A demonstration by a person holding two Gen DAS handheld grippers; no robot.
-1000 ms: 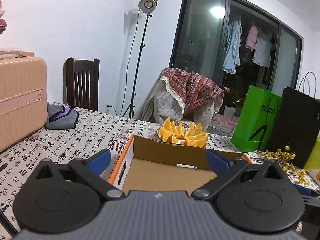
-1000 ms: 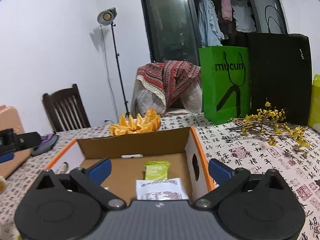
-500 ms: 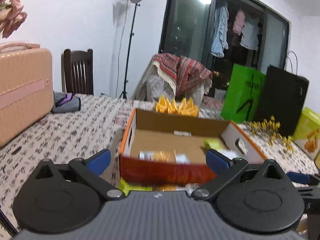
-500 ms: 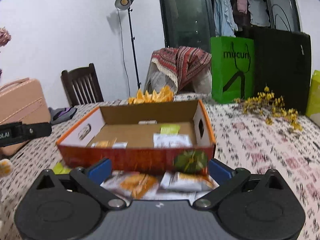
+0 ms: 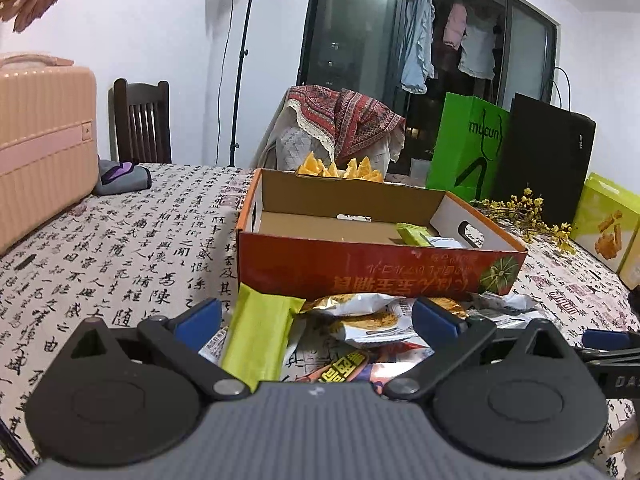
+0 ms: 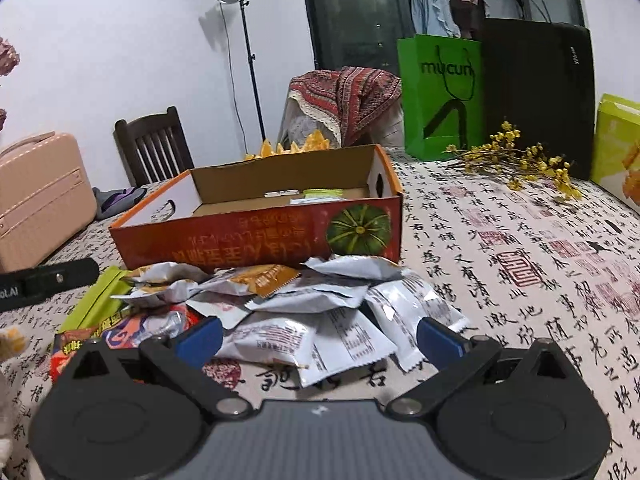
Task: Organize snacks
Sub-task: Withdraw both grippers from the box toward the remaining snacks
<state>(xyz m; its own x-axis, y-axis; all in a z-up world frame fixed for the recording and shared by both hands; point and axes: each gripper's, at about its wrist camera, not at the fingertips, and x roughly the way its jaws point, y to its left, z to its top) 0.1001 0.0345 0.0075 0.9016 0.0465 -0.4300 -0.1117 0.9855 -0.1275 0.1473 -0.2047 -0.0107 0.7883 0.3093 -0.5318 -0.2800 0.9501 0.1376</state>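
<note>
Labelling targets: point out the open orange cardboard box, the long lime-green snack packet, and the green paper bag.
open orange cardboard box (image 5: 360,268), left wrist view, front wall
long lime-green snack packet (image 5: 260,332), left wrist view, middle
green paper bag (image 6: 442,96), right wrist view, front face

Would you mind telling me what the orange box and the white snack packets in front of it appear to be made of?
The orange box looks like corrugated cardboard: plain brown matte inside, printed slightly glossy outside, with cut handle holes. The white snack packets look like thin plastic or foil film: crinkled, shiny, with serrated sealed edges. Which of the two cannot be told.
</note>
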